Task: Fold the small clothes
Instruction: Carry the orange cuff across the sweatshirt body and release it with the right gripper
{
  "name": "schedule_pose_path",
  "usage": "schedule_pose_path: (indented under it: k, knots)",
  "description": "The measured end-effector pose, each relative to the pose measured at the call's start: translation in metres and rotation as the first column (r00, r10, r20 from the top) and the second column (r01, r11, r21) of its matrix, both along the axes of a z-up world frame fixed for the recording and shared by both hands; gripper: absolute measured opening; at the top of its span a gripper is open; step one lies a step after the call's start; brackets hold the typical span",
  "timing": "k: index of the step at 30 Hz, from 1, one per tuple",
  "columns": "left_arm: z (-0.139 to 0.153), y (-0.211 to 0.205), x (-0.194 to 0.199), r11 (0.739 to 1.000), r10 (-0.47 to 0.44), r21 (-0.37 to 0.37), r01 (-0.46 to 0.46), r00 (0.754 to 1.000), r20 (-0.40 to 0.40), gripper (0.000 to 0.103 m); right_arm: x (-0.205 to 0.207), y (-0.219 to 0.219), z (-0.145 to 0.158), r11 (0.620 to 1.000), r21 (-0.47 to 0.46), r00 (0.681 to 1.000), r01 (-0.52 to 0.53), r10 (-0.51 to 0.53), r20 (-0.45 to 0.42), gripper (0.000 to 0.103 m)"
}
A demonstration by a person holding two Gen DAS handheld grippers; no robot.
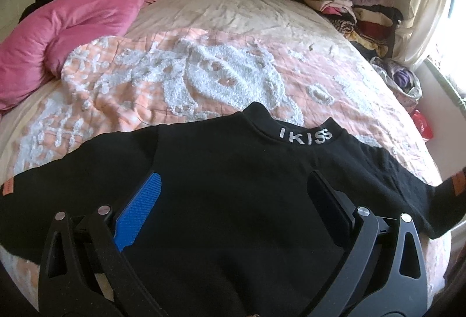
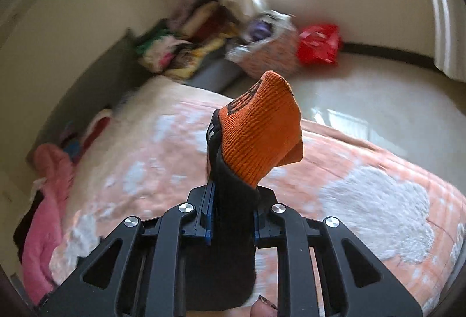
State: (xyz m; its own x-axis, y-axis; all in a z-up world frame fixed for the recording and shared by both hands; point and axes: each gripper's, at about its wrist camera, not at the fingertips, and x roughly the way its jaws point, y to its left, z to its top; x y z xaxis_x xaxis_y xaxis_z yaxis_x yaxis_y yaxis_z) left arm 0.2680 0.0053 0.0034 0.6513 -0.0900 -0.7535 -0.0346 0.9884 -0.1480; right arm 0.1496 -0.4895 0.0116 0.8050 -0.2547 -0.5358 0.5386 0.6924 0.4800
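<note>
The black sweater (image 1: pixel 233 189) lies spread flat on the bed (image 1: pixel 204 78), collar lettered "IKISS" (image 1: pixel 305 136) facing away, sleeves out to both sides. The left gripper (image 1: pixel 233 209) hovers low over its chest, jaws wide apart, holding nothing. The right gripper (image 2: pixel 233 212) is raised above the bedspread with its jaws clamped on the right sleeve's end, the orange cuff (image 2: pixel 262 136) sticking up beyond the fingers. A pink duvet (image 1: pixel 72 26) is bunched at the bed's far left.

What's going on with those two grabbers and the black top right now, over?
Left gripper open over the black top, flat on the bed. Right gripper shut on its orange sleeve cuff, lifted. Nothing blocking.
</note>
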Motion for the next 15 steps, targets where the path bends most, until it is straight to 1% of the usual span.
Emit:
schedule_pose_path:
  k: [4,7,12,15]
  knots:
    - [0.008,0.012,-0.005,0.999,0.004,-0.038,-0.004,1.000,0.013,0.094,0.013,0.030,0.028,0.996,-0.051,0.996,-0.079,0.081,0.040,0.017]
    - [0.017,0.022,-0.009,0.997,0.009,-0.078,-0.006,0.999,0.032,0.094,0.020,0.047,0.041,0.989,-0.075,0.989,-0.129,0.133,0.063,0.017]
    - [0.027,0.033,-0.014,0.993,0.006,-0.116,-0.001,0.999,0.045,0.094,0.034,0.086,0.061,0.966,-0.127,0.969,-0.226,0.237,0.075,0.017]
    - [0.029,0.042,-0.016,0.987,0.005,-0.163,0.002,0.999,0.041,0.094,0.048,0.117,0.070,0.943,-0.171,0.952,-0.285,0.300,0.066,0.017]
